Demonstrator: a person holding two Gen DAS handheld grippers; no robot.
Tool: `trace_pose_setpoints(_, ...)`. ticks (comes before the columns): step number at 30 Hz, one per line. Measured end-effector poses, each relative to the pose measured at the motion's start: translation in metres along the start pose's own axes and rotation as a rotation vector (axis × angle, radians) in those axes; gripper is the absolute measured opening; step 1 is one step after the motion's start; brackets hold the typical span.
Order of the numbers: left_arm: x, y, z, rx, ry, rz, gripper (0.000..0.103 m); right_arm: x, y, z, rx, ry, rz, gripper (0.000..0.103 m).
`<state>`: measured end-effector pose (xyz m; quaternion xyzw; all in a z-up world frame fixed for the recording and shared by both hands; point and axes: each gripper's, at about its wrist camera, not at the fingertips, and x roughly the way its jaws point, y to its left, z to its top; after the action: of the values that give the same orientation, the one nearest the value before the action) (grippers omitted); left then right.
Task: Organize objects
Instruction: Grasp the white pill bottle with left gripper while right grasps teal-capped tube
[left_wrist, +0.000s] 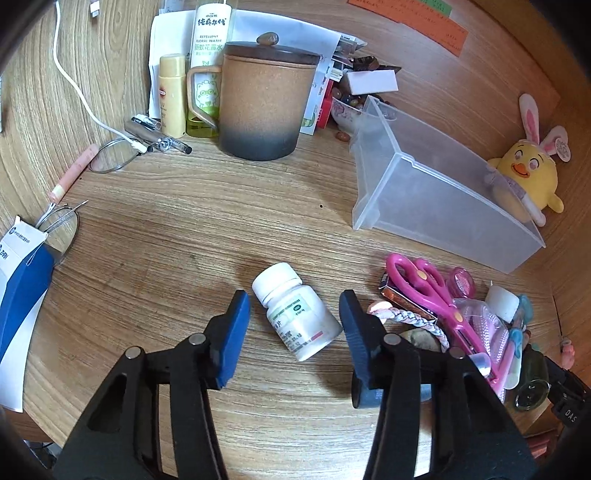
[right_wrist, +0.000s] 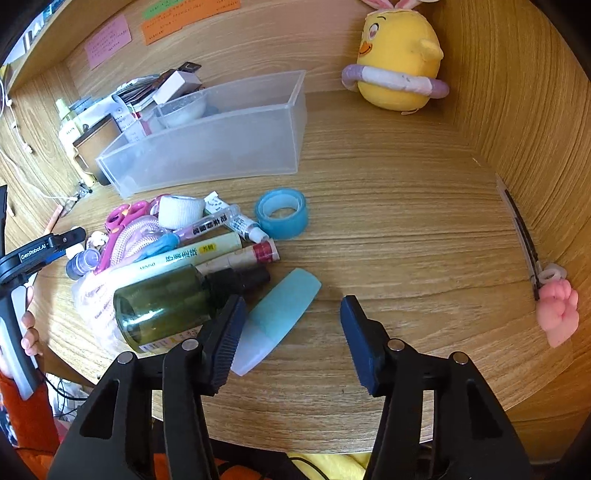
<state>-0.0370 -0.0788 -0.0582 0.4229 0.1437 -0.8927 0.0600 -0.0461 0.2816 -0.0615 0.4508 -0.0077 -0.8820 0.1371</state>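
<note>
Each claw (left_wrist: 294, 304) (right_wrist: 291, 308) has black triangular arms with silver round rivets and blue ribbed pads. Left of the right claw, an orange sleeve (right_wrist: 26, 410).

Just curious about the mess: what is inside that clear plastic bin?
The clear bin looks empty; the shapes seen through its frosted walls, like a small bowl, stand behind it. The yellow chick hides one far corner in the left view.

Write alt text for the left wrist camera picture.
A left gripper hangs open around a white pill bottle lying on a wooden desk. Behind stand a brown lidded mug and an empty clear plastic bin.
</note>
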Motion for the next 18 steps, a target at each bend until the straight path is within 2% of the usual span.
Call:
trace_pose_setpoints(2,-0.001,0.0,-0.001,0.008,-0.008,0.018,0.039,0.0,-0.001,-0.001,-0.008,0.0,-0.022,0.043)
trace_pose_setpoints(4,-0.001,0.0,-0.002,0.016,-0.013,0.027,0.031,0.001,0.0,-0.001,-0.02,-0.004,-0.044,0.034)
trace_pose_setpoints(7,-0.002,-0.001,-0.003,0.03,-0.025,0.042,0.029,0.001,0.0,0.0,-0.043,-0.011,-0.066,0.023)
trace_pose_setpoints(11,-0.005,-0.005,-0.006,0.063,-0.045,0.069,0.029,0.003,-0.002,0.002,-0.044,-0.026,-0.068,0.023)
trace_pose_setpoints(18,-0.03,-0.017,0.007,0.107,-0.128,0.046,0.029,-0.011,-0.007,0.026,-0.022,-0.107,-0.053,0.023)
